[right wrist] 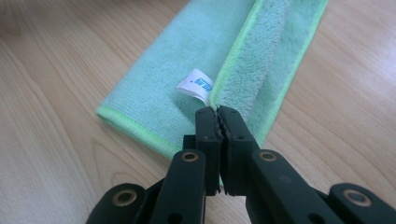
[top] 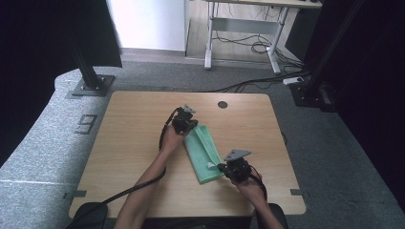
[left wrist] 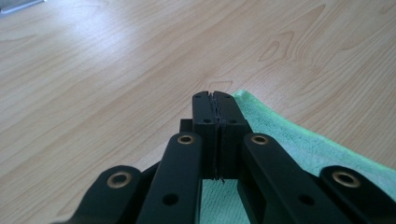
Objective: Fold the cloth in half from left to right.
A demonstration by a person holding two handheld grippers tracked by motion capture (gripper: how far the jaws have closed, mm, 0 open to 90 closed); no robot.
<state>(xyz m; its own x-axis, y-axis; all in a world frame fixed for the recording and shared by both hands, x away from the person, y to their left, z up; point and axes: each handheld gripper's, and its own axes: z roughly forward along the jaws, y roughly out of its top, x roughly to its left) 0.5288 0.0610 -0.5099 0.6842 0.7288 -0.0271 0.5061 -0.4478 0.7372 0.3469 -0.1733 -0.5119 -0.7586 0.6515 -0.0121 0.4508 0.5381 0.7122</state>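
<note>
A green microfibre cloth (top: 204, 151) lies flat on the wooden table (top: 133, 143), folded into a long strip with one hemmed layer lapped over another. A white tag (right wrist: 195, 84) sticks out near its near end. My left gripper (top: 192, 127) is at the cloth's far end, jaws shut; in the left gripper view its tips (left wrist: 215, 96) sit just beside the cloth's corner (left wrist: 299, 140), with nothing green between the pads. My right gripper (top: 221, 167) is at the near end, jaws shut, its tips (right wrist: 218, 111) over the hem of the cloth (right wrist: 187, 56) next to the tag.
A round cable hole (top: 222, 104) sits near the table's far edge. Black frame posts (top: 88, 71) stand on the carpet behind the table on both sides. A desk frame (top: 239, 28) with loose cables stands further back.
</note>
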